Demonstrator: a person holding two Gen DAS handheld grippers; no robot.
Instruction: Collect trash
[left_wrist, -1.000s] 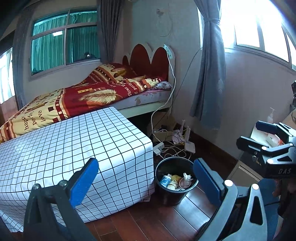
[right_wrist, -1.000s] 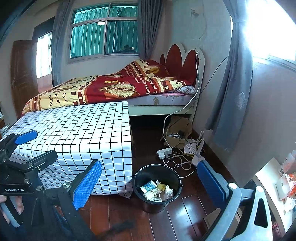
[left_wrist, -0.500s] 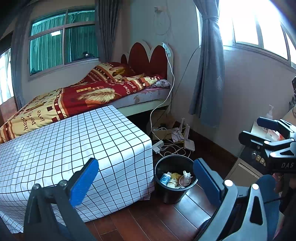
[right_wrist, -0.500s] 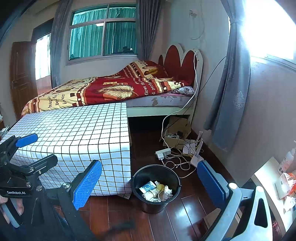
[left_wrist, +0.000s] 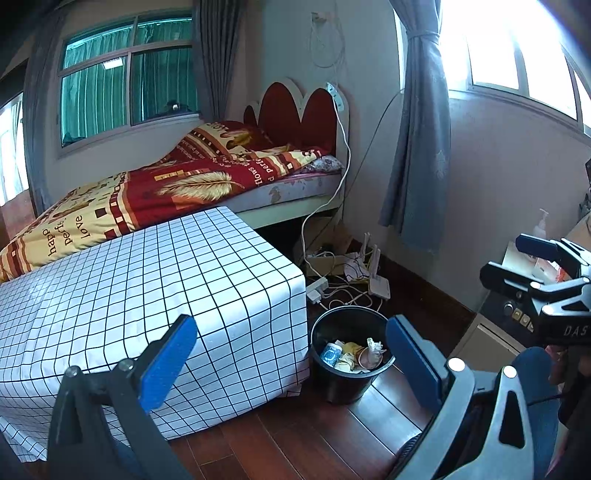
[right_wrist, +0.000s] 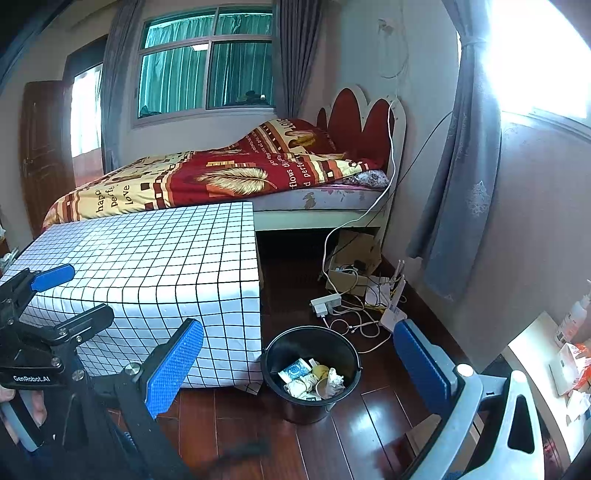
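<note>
Both grippers hang with jaws wide and empty — the left gripper (left_wrist: 291, 354) and right gripper (right_wrist: 299, 363) each frame the bin (right_wrist: 275, 354) at about 6 o'clock. The trash (right_wrist: 314, 380) lies inside the bin, beside the table (right_wrist: 147, 266) — likely so drops fall straight in.

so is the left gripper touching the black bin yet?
Apart. The right wrist view shows the left gripper open, up over the checkered table, well clear of the black bin on the floor.

The left black-framed claw (left_wrist: 291, 360) has textured blue pads and silver screws; the right grey-framed claw (right_wrist: 299, 363) carries matching blue pads.
</note>
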